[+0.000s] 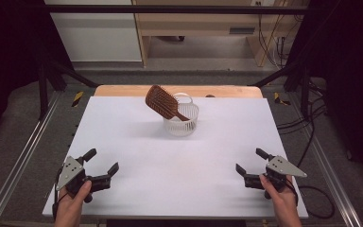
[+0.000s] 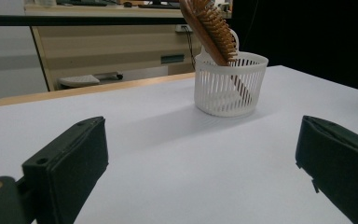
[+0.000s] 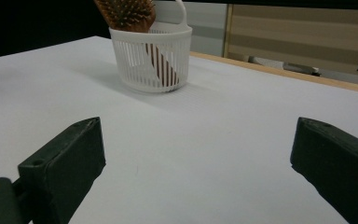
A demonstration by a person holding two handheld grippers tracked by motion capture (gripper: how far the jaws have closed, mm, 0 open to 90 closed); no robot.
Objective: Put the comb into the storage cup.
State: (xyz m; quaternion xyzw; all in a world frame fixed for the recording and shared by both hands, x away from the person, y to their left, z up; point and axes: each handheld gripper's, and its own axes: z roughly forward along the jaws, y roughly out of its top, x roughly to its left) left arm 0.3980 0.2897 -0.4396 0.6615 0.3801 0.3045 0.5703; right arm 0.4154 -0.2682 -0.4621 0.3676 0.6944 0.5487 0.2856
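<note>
A wooden paddle hairbrush point(image 1: 162, 102) point(image 2: 209, 29) point(image 3: 128, 13) stands handle-down in a small white slatted basket point(image 1: 181, 122) point(image 2: 230, 86) point(image 3: 150, 58) at the far middle of the white table point(image 1: 179, 161). Its bristled head leans out to the left over the basket rim. My left gripper point(image 1: 102, 162) point(image 2: 200, 172) rests open near the front left corner, held by a hand. My right gripper point(image 1: 252, 161) point(image 3: 196, 168) rests open near the front right corner. Both jaw pairs are spread wide with nothing between them, and both point toward the basket.
A wooden strip point(image 1: 123, 90) runs along the table's far edge. Behind it stand a wooden desk point(image 1: 194, 28) and cables point(image 1: 274, 42) on the floor. Metal rails point(image 1: 23, 156) flank the table on both sides.
</note>
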